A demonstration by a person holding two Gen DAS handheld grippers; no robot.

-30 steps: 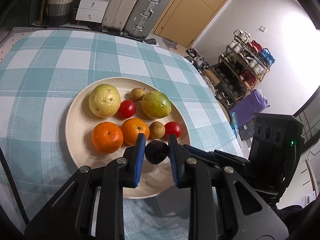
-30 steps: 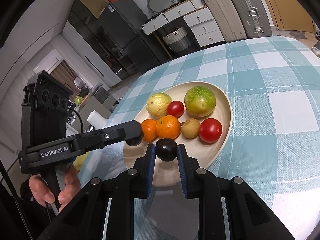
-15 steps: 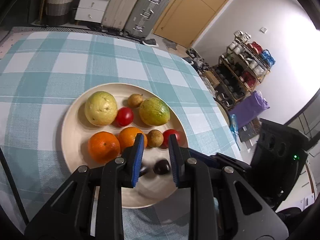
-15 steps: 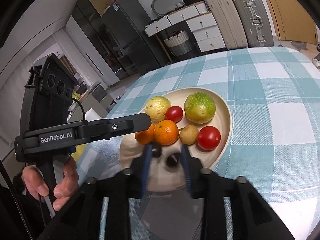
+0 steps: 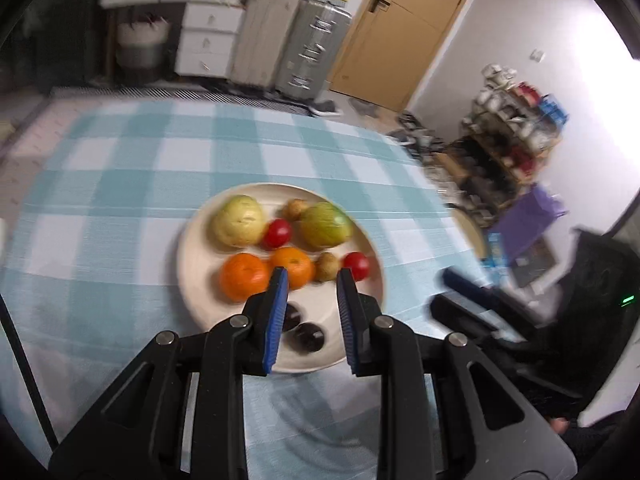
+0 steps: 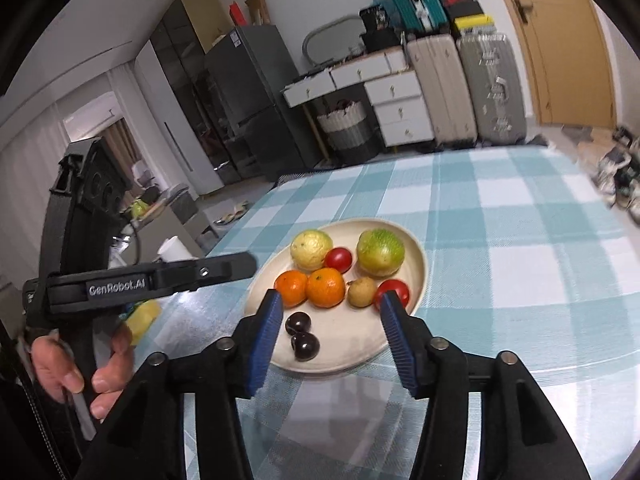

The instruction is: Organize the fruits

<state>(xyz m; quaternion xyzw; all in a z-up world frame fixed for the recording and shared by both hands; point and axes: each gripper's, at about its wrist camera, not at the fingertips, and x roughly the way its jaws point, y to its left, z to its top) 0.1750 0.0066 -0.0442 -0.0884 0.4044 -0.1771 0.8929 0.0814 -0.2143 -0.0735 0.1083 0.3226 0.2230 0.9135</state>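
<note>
- A table (image 6: 520, 216) under a teal-and-white checked cloth (image 5: 120, 184) carries a cream plate (image 6: 416, 264).
- Past the far edge stand white drawers (image 6: 396, 108), two suitcases (image 6: 464, 88), a woven basket (image 6: 348, 128) and a tan door (image 5: 400, 28); a dark fridge (image 6: 248, 96) is at 10 o'clock in the right wrist view, and a cluttered shelf (image 5: 516, 120) at 2 o'clock in the left wrist view.
- The left gripper (image 5: 312, 280) has its blue pads nearly together with nothing between them; it hangs above the plate's near edge, touching no fruit.
- A hand (image 6: 76, 368) grips that tool's handle at 8 o'clock in the right wrist view.
- The right gripper (image 6: 330, 304) is opening, its jaws spread over the plate's near half; nothing is pinched, and no pad touches fruit.
- Plate, far row: a pale yellow fruit (image 6: 311, 249) at 11 o'clock, a small tomato (image 6: 339, 259) against it, a green fruit (image 6: 380, 252) at 1 o'clock. A small brown fruit (image 5: 295, 208) behind the tomato shows only in the left wrist view.
- Middle row: two oranges (image 6: 310, 288) side by side, a tan fruit (image 6: 361, 292), then a second tomato (image 6: 396, 290) at 3 o'clock.
- Near part: two dark plums (image 6: 302, 336) touching each other at 7 o'clock, lying between the right tool's fingers but below them.
</note>
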